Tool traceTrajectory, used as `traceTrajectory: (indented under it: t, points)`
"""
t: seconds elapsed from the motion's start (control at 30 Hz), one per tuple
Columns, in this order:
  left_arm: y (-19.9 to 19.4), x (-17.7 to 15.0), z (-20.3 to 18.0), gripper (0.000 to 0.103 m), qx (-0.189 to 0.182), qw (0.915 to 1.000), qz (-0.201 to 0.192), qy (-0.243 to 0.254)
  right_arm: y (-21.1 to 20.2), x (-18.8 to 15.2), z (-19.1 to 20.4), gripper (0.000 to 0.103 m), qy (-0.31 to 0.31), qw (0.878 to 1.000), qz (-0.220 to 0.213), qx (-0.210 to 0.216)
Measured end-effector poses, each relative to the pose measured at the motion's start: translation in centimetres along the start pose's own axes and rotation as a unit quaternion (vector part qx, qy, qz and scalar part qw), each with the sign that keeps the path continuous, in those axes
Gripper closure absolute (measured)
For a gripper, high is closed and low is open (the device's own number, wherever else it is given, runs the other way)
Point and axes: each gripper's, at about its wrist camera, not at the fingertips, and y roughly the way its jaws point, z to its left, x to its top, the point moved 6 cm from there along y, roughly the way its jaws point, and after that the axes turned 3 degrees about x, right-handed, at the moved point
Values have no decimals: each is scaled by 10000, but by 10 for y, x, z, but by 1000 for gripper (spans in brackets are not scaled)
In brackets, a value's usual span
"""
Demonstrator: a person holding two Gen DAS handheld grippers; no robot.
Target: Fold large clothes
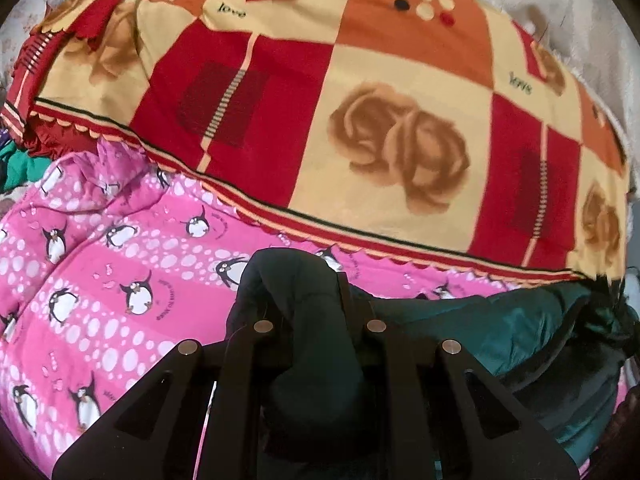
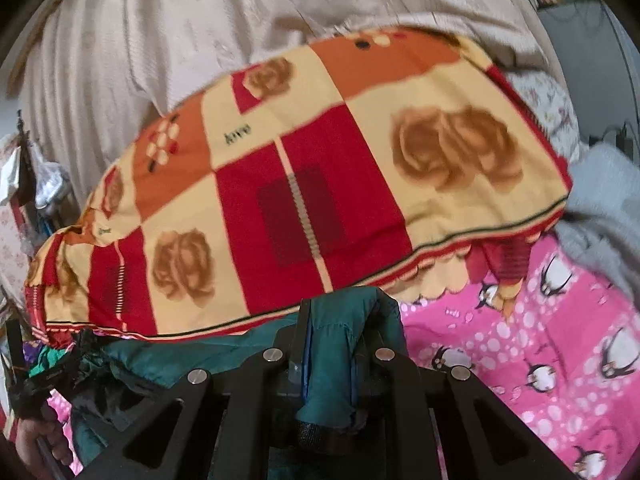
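A dark green padded jacket [image 1: 500,332] hangs stretched between my two grippers above a bed. My left gripper [image 1: 304,304] is shut on a dark bunched part of the jacket, which bulges out between and over its fingers. In the right wrist view my right gripper [image 2: 340,328] is shut on a teal fold of the same jacket [image 2: 332,364], with a black cuff hanging below it. The rest of the jacket trails off to the left in that view, with a black drawstring end [image 2: 80,344] dangling.
A pink penguin-print bedsheet [image 1: 100,280] [image 2: 540,340] lies under the jacket. Behind it sits a folded red, orange and cream rose blanket [image 1: 360,120] [image 2: 300,184]. A beige quilt [image 2: 180,32] is at the back, a grey cloth [image 2: 600,208] at right. A hand [image 2: 36,436] shows at lower left.
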Motion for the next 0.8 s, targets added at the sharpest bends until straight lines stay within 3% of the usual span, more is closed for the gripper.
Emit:
traceTrajectory:
  t: [0.2,0.8]
  points:
    - [29,-12,-7,90,395,9982,144,419,35,-12,-6,91,-65,9994,307,-150]
    - [76,-25,-6,87,270,9976,525,371,101,-56,-33,90,146,9899,1334,-451]
